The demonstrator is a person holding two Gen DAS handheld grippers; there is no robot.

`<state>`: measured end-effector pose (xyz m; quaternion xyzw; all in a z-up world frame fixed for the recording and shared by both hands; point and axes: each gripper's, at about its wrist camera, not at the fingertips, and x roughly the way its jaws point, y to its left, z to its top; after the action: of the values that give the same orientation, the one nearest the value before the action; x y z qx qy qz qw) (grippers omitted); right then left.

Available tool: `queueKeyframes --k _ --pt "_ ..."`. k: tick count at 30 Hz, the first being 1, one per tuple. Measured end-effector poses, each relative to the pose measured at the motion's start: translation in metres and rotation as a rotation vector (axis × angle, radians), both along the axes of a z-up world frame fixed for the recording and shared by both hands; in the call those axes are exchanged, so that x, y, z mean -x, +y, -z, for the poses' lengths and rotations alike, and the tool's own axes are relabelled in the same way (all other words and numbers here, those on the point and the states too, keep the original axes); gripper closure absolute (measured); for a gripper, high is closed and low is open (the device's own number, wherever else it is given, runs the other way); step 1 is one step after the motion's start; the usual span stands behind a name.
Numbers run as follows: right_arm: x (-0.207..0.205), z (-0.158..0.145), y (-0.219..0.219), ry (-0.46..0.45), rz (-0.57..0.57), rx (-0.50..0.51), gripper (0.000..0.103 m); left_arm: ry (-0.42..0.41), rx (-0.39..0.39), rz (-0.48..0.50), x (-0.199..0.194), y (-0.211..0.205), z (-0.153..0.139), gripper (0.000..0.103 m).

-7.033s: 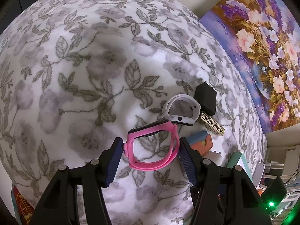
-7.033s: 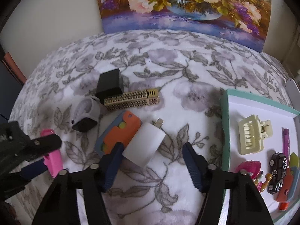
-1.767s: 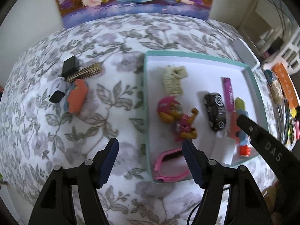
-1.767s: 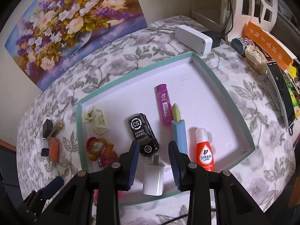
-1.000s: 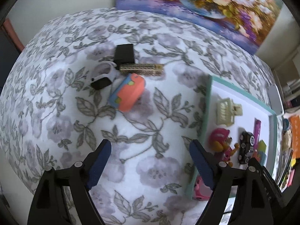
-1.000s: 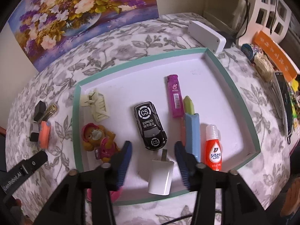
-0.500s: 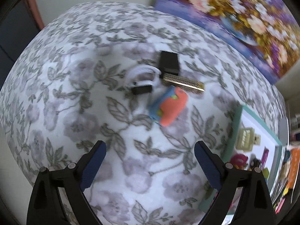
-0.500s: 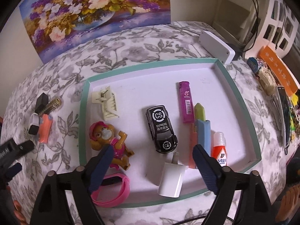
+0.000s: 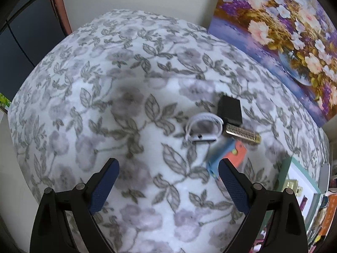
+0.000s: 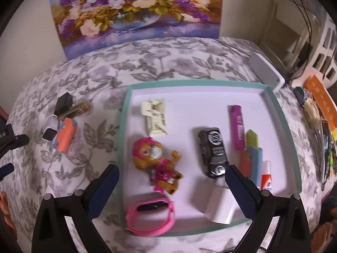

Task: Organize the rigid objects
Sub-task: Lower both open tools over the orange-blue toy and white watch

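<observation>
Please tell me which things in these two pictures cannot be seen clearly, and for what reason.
- Right wrist view: the white charger is partly hidden by the right gripper's finger.
- Right wrist view: the label on the toy car is blurred and unreadable.
- Left wrist view: the orange and blue case is blurred; the left gripper's finger covers its near end.
- Left wrist view: the tray is mostly cut off.

A lived-in room of a home

A soft white cloth printed with grey leaves and flowers (image 9: 130, 109) covers the worktop, and an unframed painting of pink and purple flowers in a vase (image 10: 134, 10) leans on the plain cream wall behind it. White cubby shelving with trailing cables (image 10: 311, 42) stands at the side, and household oddments lie in a shallow teal-rimmed white tray (image 10: 282, 113): a cream plastic hair claw (image 10: 154, 117), a brown and pink bear figurine (image 10: 157, 160)
</observation>
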<state>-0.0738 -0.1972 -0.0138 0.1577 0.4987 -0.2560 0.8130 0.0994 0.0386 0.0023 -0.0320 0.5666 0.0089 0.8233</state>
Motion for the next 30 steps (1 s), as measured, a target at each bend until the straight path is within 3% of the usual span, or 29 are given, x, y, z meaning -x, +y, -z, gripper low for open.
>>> queueKeyframes --k 10,30 --pt "-0.041 -0.006 0.018 -0.037 -0.049 0.014 0.001 -0.006 -0.017 0.016 -0.026 0.006 0.001 0.008" --pt "-0.109 0.013 0.058 -0.010 -0.195 0.046 0.001 0.083 0.003 -0.002 -0.056 0.018 0.034 0.008"
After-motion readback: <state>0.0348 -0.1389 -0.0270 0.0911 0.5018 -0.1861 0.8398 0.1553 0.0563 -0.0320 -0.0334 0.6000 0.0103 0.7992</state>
